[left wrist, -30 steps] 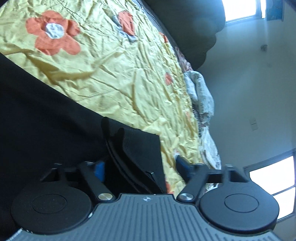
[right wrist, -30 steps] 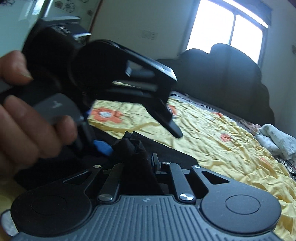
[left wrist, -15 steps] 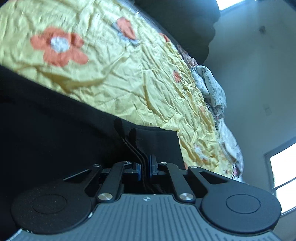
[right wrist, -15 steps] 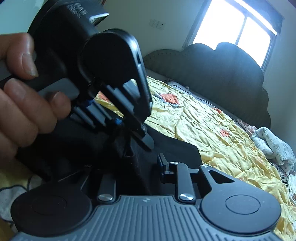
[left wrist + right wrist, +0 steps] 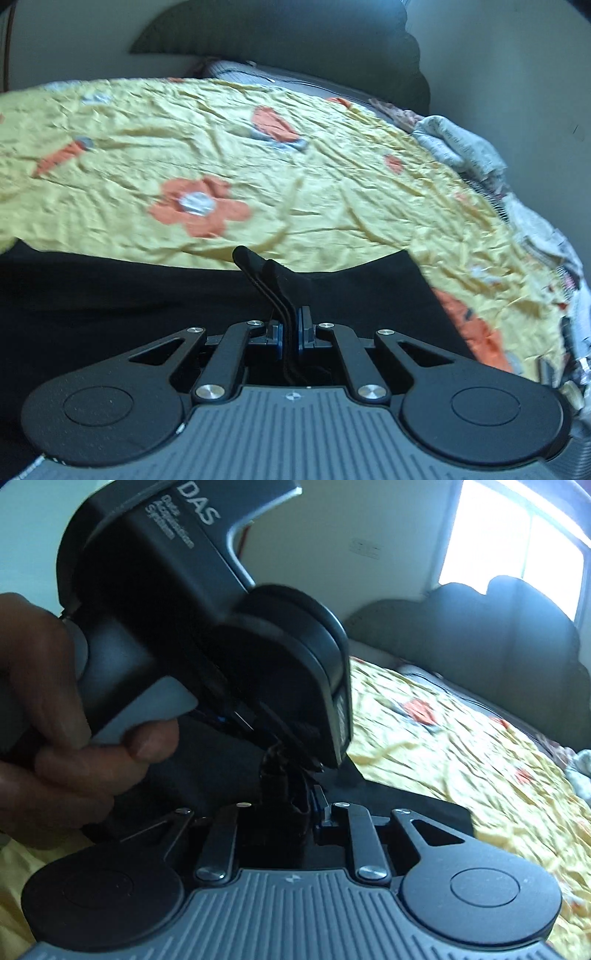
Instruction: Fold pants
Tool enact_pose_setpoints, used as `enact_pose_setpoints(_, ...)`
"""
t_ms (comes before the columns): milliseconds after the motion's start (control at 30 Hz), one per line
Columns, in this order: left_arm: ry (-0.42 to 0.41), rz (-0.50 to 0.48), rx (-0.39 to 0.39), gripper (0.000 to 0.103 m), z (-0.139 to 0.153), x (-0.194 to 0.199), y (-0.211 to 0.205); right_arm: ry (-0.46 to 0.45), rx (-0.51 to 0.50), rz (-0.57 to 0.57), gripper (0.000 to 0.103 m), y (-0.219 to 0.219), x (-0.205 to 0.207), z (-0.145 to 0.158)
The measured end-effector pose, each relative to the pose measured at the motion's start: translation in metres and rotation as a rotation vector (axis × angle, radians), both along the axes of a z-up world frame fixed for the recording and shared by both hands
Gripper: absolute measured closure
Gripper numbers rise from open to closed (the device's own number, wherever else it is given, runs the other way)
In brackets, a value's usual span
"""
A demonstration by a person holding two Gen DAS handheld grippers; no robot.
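There was one pair of black pants (image 5: 110,295), its folded edge showing three layers pinched between the left claw's (image 5: 290,334) fingers. Two claws were in view: the left one sat just ahead of the right claw (image 5: 295,808), both clamped on the pants. One hand (image 5: 55,709) gripped the left claw's handle. Beyond the claws lay one yellow sheet (image 5: 332,177) with one full orange flower (image 5: 199,206), one dark headboard (image 5: 480,646), one bright window (image 5: 517,542).
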State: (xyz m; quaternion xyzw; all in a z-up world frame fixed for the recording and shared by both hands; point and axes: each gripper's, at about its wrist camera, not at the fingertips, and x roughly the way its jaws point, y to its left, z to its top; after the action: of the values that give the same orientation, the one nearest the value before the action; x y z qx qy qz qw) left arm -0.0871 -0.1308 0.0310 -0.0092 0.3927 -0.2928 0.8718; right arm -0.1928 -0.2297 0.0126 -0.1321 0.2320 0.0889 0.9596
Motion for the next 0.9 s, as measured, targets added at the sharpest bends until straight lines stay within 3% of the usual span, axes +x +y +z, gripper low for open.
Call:
enact_pose_setpoints(300, -0.086, 0.055, 0.058, 0.097, -0.001, 0.0, 0.04, 0.012, 0.017, 0.105, 0.084, 0.023, 0.018, -0.001)
enact_pose_setpoints(733, -0.1, 0.102, 0.055, 0.097, -0.004, 0.003, 0.07, 0.02, 0.013, 0.165, 0.084, -0.002, 0.028, -0.005)
enact_pose_setpoints(900, -0.061, 0.109, 0.066, 0.096, -0.011, 0.008, 0.072, 0.04, 0.018, 0.172, 0.084, -0.01, 0.031, -0.014)
